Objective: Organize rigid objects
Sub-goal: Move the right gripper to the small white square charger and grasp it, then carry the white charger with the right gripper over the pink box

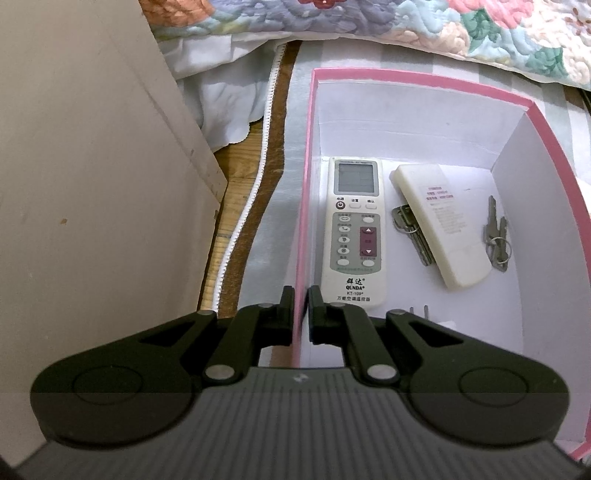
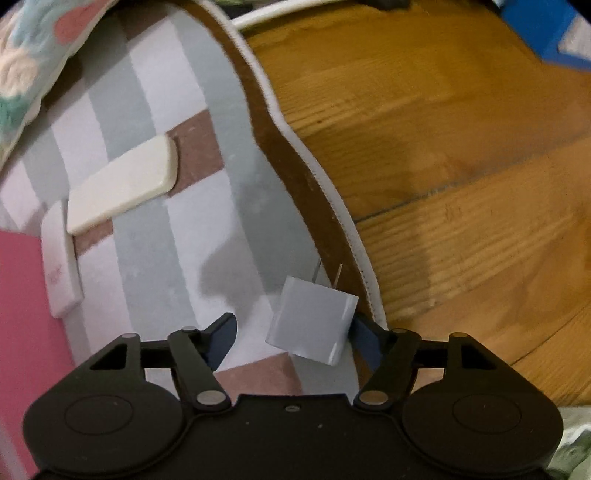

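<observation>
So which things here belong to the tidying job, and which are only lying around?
Job: pink box, QUNDA remote, cream remote, two key bunches, charger plug, cream cover.
Lying about: floral quilt, striped mat, wooden floor.

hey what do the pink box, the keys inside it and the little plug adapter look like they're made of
Pink box: likely cardboard, with thin flat walls, matte white inside and a pink edge.
Keys: metal, grey and dully shiny, on a split ring.
Plug adapter: smooth glossy pale plastic, judging by the sheen on its rounded edges, with two thin metal prongs.
</observation>
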Action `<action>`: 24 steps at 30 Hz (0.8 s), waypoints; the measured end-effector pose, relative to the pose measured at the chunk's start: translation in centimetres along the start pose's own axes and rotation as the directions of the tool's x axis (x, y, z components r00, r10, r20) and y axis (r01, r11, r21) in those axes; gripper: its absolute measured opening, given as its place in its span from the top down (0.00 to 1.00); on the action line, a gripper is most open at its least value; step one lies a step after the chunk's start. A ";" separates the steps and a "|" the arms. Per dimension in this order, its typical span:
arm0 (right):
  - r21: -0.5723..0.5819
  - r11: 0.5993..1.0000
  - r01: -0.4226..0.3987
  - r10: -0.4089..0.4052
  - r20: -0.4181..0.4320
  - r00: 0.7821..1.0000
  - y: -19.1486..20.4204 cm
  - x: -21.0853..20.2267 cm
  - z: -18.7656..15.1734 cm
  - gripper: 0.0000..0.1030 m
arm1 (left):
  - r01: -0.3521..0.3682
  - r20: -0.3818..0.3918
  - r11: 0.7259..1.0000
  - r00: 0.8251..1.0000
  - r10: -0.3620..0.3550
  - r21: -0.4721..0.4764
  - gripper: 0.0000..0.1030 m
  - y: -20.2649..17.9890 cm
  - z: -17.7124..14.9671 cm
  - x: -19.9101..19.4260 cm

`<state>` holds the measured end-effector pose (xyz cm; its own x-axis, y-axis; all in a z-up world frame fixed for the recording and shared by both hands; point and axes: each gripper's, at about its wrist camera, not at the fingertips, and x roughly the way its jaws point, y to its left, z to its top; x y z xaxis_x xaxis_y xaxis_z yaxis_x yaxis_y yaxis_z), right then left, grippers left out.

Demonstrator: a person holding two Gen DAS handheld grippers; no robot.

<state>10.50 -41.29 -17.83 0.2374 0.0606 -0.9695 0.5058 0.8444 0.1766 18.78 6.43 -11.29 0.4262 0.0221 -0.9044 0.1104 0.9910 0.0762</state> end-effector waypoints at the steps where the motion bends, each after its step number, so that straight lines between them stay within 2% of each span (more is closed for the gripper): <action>1: -0.018 1.000 0.020 -0.020 0.008 1.000 0.5 0.1 -0.2 0.28 | 0.000 -0.001 1.000 1.000 0.000 0.001 0.94 0.0 0.0 0.0; 6: -0.095 0.989 0.112 -0.108 0.044 0.993 1.8 0.2 -0.9 0.36 | 0.003 0.001 1.000 1.000 -0.003 0.002 0.94 0.0 0.1 0.0; 10: -0.157 0.979 0.130 -0.121 0.069 0.990 2.4 0.1 -1.2 0.42 | 0.004 0.009 1.000 1.000 -0.004 0.008 0.94 0.0 0.1 -0.1; 12: -0.165 0.979 0.123 -0.112 0.078 0.991 2.6 0.0 -1.3 0.47 | 0.003 0.006 1.000 1.000 -0.003 0.005 0.95 0.0 0.1 -0.1; 17: -0.187 0.976 0.110 -0.096 0.083 0.992 2.9 -0.2 -1.9 0.48 | 0.003 0.005 1.000 1.000 -0.003 0.006 0.94 0.0 0.2 -0.1; 24: -0.189 0.981 0.051 -0.037 0.077 0.996 3.1 -1.1 -3.1 0.48 | 0.004 0.004 1.000 1.000 -0.004 0.006 0.95 0.0 0.1 -0.1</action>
<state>9.18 -37.10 -16.78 0.2816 -0.0118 -0.9594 0.3516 0.9316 0.0918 18.86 6.37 -11.18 0.4298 0.0178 -0.9027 0.1170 0.9903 0.0752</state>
